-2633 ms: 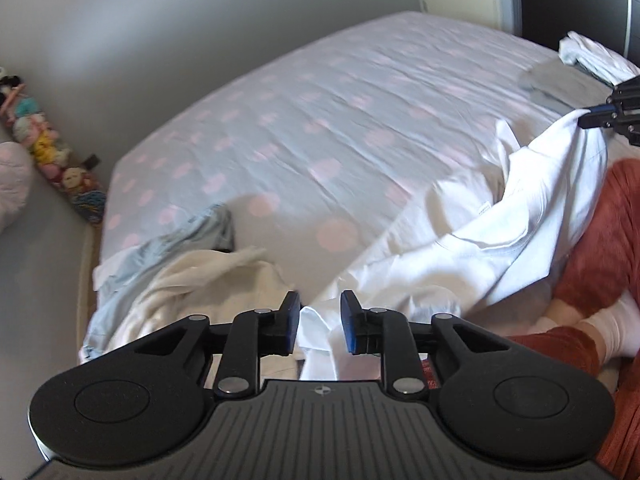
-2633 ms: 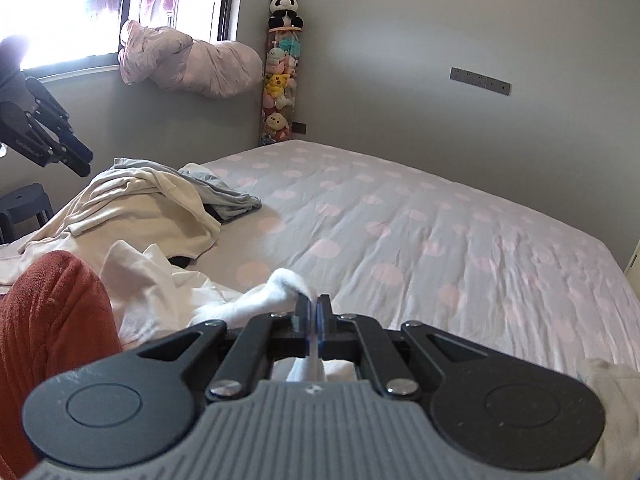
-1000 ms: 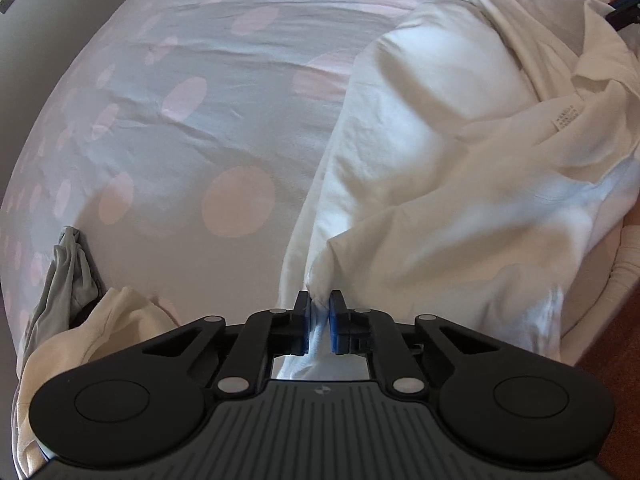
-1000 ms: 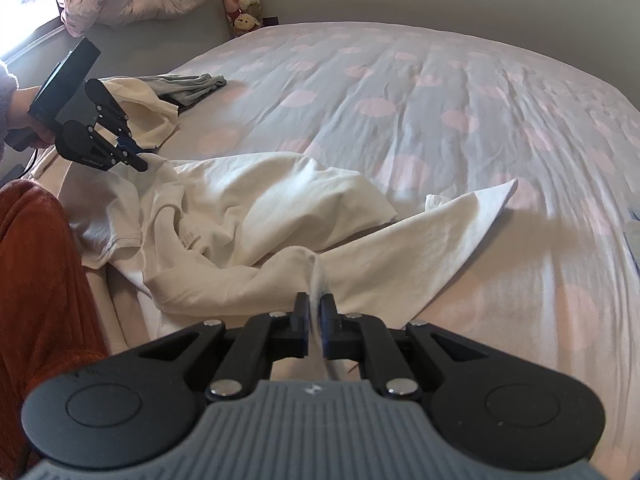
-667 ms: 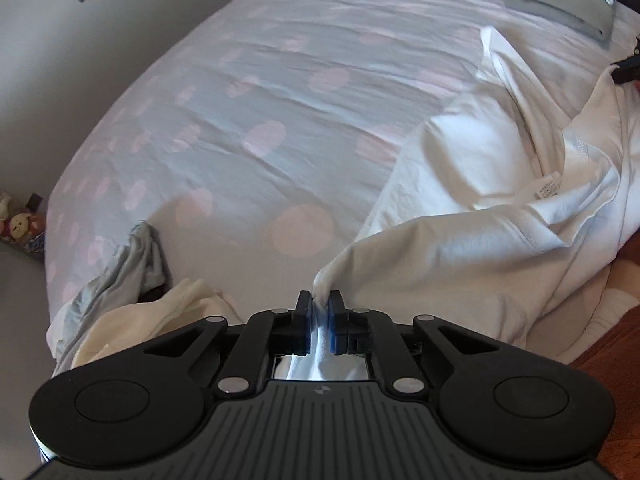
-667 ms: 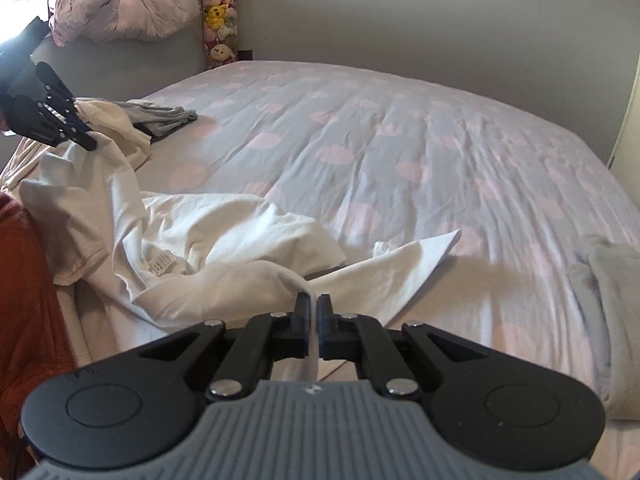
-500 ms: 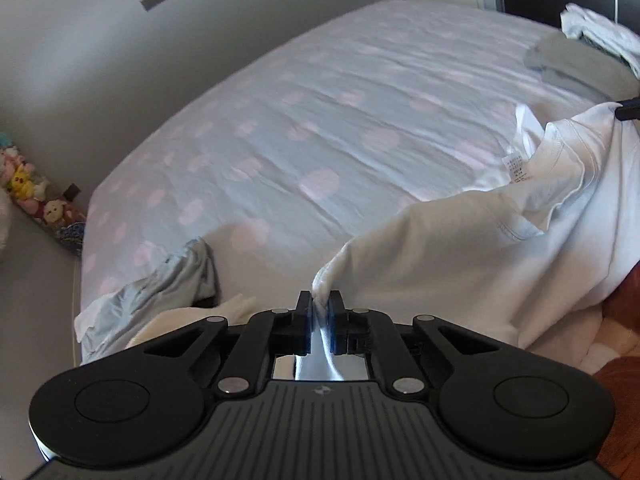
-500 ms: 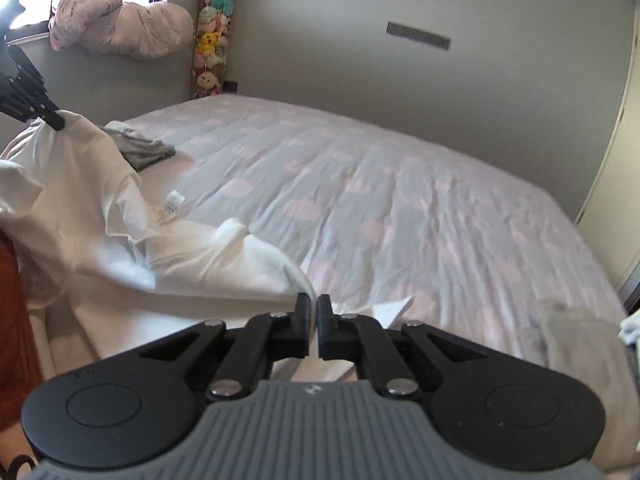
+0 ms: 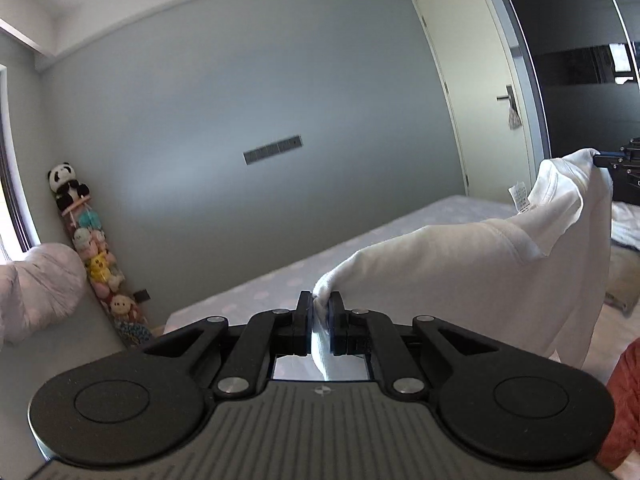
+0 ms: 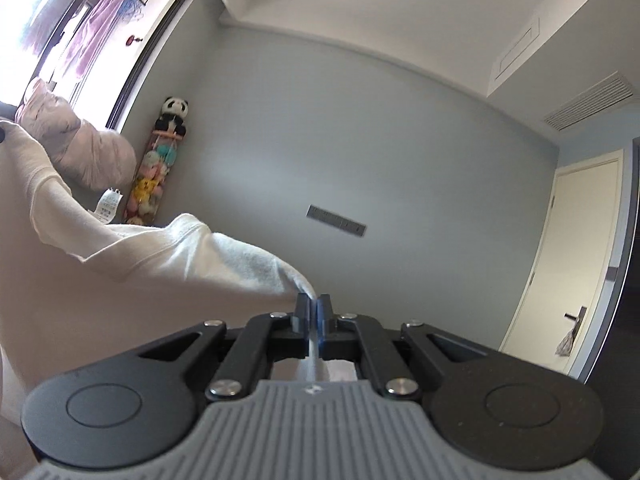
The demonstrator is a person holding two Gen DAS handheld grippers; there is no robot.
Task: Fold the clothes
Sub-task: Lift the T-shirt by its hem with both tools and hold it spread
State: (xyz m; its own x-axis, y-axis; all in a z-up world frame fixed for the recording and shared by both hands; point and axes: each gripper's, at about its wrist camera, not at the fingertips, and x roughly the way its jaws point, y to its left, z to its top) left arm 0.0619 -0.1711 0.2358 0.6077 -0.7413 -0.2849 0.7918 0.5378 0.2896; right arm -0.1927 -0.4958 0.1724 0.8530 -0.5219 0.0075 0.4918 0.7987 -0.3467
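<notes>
Presently the left gripper (image 9: 321, 305) is clamped on a bunched corner of the white T-shirt (image 9: 460, 276), cloth pinched between its pads and a strip trailing back through the jaws. The right gripper (image 10: 313, 307) is likewise closed on the opposite shoulder corner, a thin fold showing between its blue pads. The shirt hangs in the air between the two, raised above the bed (image 9: 400, 240); in the left wrist view the right gripper (image 9: 600, 159) appears at the far edge, holding its corner higher than the near one. The neckline sags between the grips, and the care label (image 9: 519, 197) hangs exposed at the collar, so the garment may be inside out or facing away.

Assessment: the step in hand appears to be the lift and spread before laying the shirt flat. To do it well, the two corners should be brought level and drawn apart until the shoulder line is taut, without tugging the small bites of cloth loose. The hem is out of view; whether it has cleared the bed cannot be told. Lowering should let the hem land first.

Beyond stand the grey wall, a column of plush toys (image 9: 98, 256) topped by a panda (image 10: 173, 111), and a closed door (image 9: 480, 92).
</notes>
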